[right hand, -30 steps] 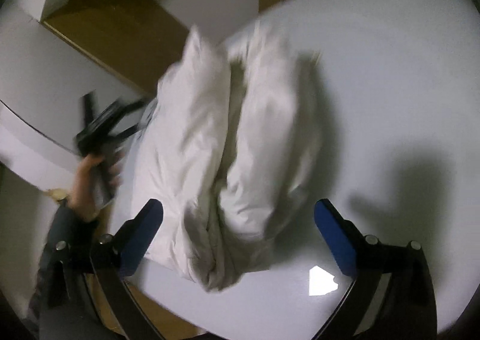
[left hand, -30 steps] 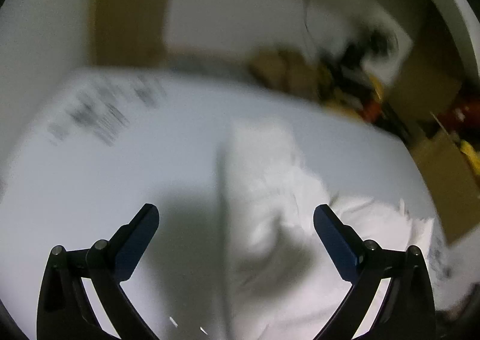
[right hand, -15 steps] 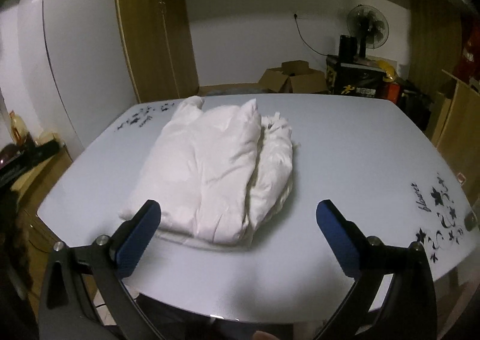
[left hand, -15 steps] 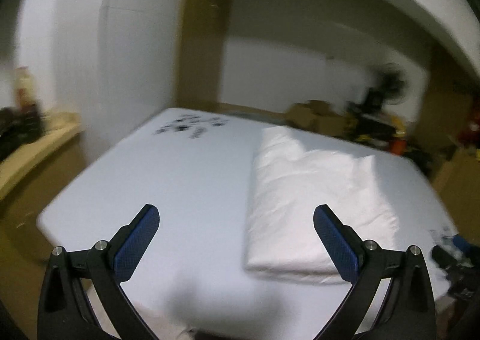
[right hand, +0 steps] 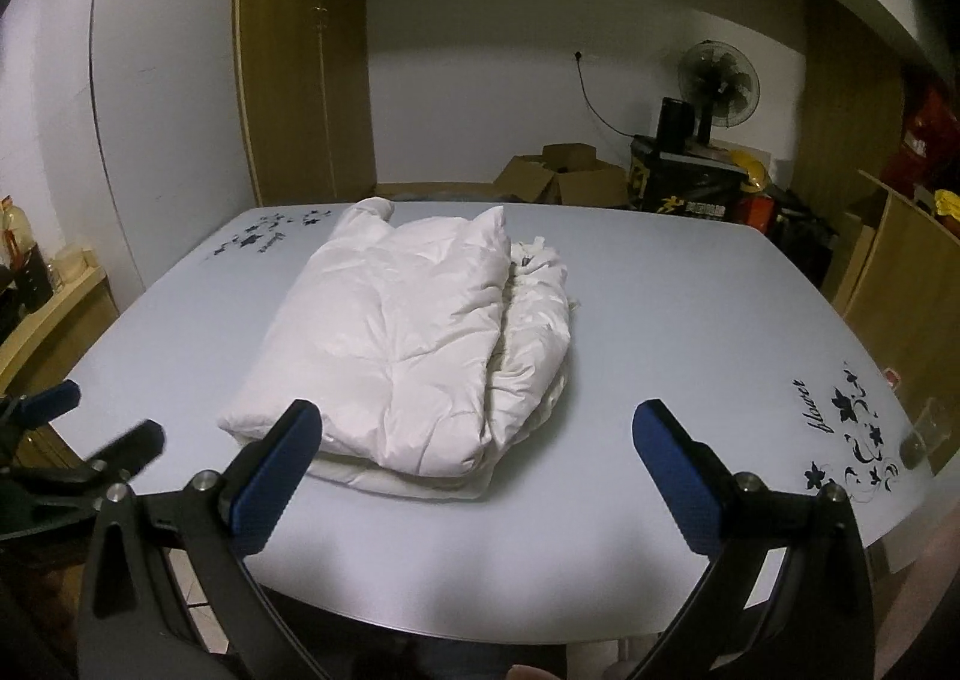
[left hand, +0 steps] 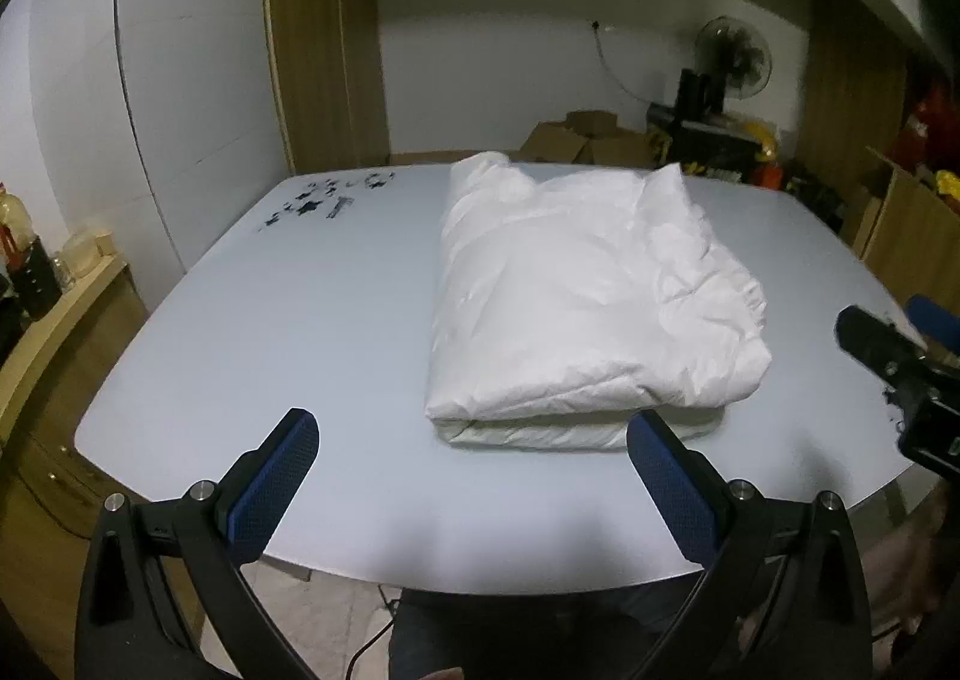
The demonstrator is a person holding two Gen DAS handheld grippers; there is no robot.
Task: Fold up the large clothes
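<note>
A white padded garment (left hand: pixel 576 296) (right hand: pixel 414 344) lies folded into a thick rectangular bundle on the pale blue-white table (left hand: pixel 288 332) (right hand: pixel 690 320). My left gripper (left hand: pixel 474 476) is open, held back near the table's front edge, and nothing is between its fingers. My right gripper (right hand: pixel 480 470) is open too, above the front edge, just short of the bundle. Each gripper shows at the edge of the other's view: the right gripper (left hand: pixel 900 362) at the far right, the left gripper (right hand: pixel 72 440) at the far left.
Black flower prints mark the table's far left corner (left hand: pixel 324 200) and near right corner (right hand: pixel 846 440). Behind the table are cardboard boxes (right hand: pixel 558 179), a standing fan (right hand: pixel 717 80) and wooden wardrobe doors (right hand: pixel 288 68). A wooden side shelf (left hand: pixel 54 308) stands left.
Both grippers have pulled back and up from the garment to the table's front edge. The bundle, loose and moving a second ago, now lies still and folded flat.
</note>
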